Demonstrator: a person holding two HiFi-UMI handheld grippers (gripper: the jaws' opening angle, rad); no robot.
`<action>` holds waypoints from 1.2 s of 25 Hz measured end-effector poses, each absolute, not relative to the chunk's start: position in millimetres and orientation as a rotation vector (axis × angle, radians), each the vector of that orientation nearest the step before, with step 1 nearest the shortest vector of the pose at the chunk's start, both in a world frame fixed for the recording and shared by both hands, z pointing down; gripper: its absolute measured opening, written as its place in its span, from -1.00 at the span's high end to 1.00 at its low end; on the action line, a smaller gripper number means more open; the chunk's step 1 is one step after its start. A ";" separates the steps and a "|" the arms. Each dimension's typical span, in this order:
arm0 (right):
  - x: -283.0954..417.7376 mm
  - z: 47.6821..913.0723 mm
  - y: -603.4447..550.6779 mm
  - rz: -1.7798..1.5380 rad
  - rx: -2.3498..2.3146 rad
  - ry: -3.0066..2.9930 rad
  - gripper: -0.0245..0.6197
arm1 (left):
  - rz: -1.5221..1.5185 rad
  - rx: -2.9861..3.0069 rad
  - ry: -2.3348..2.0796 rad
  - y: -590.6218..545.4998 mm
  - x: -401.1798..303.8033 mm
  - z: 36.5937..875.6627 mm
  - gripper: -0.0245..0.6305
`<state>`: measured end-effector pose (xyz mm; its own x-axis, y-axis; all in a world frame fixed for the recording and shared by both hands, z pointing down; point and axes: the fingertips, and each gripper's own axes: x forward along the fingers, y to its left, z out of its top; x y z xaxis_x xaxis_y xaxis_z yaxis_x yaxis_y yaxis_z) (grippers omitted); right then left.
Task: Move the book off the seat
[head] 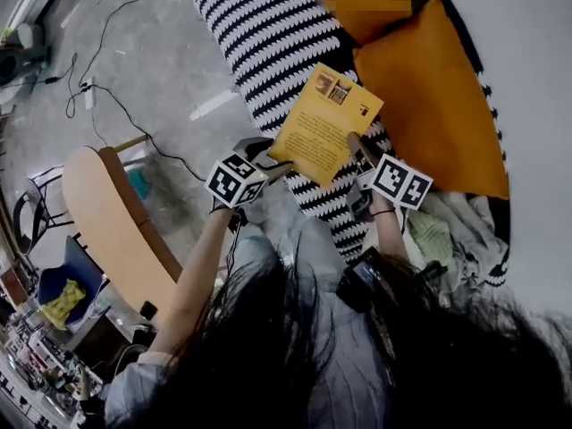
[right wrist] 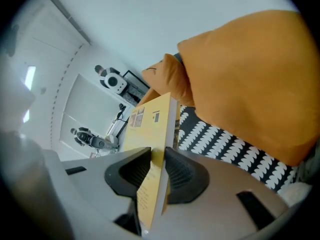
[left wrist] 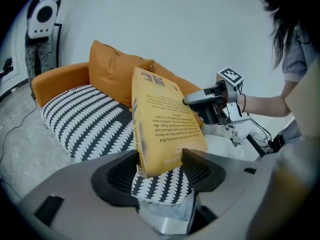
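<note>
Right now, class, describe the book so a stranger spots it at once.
Find the black-and-white patterned seat. Above it, the left gripper and right gripper clamp the book. It is flat, yellow and printed, unlike the plump orange cushions.

One yellow book point(head: 326, 123), two tools point(head: 273, 164) point(head: 359, 150), two orange cushions point(head: 429, 96) point(head: 349, 12), one striped seat point(head: 268, 34).

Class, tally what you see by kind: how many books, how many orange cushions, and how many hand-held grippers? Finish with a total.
yellow paperback book: 1
orange fabric cushions: 2 (one, another)
grey two-jaw grippers: 2 (left gripper, right gripper), both clamped on the book
Total: 5
</note>
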<state>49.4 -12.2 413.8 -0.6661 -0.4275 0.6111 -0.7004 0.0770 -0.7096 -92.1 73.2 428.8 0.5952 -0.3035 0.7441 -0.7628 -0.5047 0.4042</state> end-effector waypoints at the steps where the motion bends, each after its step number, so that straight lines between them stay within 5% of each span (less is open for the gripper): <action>1: 41.0 401.5 -15.2 1.594 1.113 -2.138 0.61 | 0.770 2.082 -0.877 73.1 -98.6 418.4 0.06; 30: -289.5 227.5 180.1 1.182 0.463 -2.360 0.61 | 0.360 1.817 -1.547 333.9 -353.7 250.0 0.06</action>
